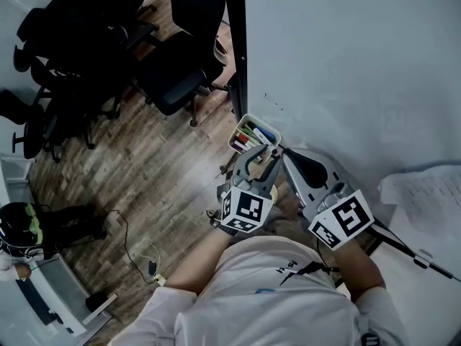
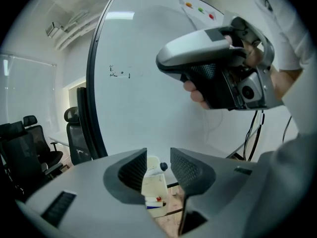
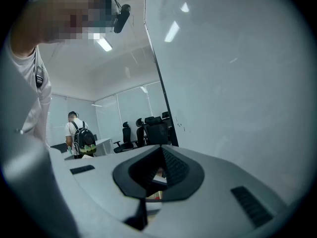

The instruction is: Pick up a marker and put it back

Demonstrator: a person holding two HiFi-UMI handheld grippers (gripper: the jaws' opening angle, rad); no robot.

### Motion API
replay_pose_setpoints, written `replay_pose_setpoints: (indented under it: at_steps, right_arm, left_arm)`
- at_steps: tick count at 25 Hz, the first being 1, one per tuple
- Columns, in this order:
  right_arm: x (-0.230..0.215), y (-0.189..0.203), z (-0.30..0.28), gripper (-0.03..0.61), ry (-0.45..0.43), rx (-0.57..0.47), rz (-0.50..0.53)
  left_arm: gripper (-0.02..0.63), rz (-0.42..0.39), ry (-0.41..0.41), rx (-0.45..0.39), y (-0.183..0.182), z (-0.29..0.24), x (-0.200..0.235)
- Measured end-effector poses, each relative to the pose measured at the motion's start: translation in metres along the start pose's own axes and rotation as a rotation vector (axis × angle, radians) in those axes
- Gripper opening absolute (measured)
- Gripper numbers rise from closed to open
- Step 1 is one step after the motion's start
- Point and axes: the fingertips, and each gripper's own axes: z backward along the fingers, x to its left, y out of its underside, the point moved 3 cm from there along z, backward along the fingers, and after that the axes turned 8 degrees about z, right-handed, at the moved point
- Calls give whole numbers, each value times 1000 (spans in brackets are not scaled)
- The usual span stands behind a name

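A white marker holder [image 1: 241, 132] hangs at the lower left edge of the whiteboard [image 1: 346, 63], with several coloured markers [image 1: 257, 133] lying in it. My left gripper [image 1: 261, 154] hovers just before it, open. In the left gripper view the holder [image 2: 154, 185] and a dark marker cap [image 2: 163, 166] show through the gap of that gripper [image 2: 158, 163], and nothing touches the pads. My right gripper [image 1: 308, 167] is held to the right, near the board, and its jaws meet at the tips with nothing in them [image 3: 161, 155].
Black office chairs [image 1: 173, 63] stand on the wooden floor at the upper left. Cables [image 1: 144, 254] lie on the floor at the lower left. A sheet of paper [image 1: 425, 197] is at the right edge. A person with a backpack [image 3: 79, 138] stands far off.
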Motion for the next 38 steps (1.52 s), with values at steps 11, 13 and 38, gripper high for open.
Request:
replay_pose_setpoints:
  at_steps: [11,13,38]
  right_arm:
    - [13,-9,-7,14,-15,-35,36]
    - [15,-11,-9,14,-21,-40,42]
    - [30,-57,-31,14,-80,-97,91]
  left_arm:
    - [138,115,18,-112,-50,49,12]
    - [138,150,4,-143,-61,60,18]
    - [11,243,-96,-338,-144,131,53]
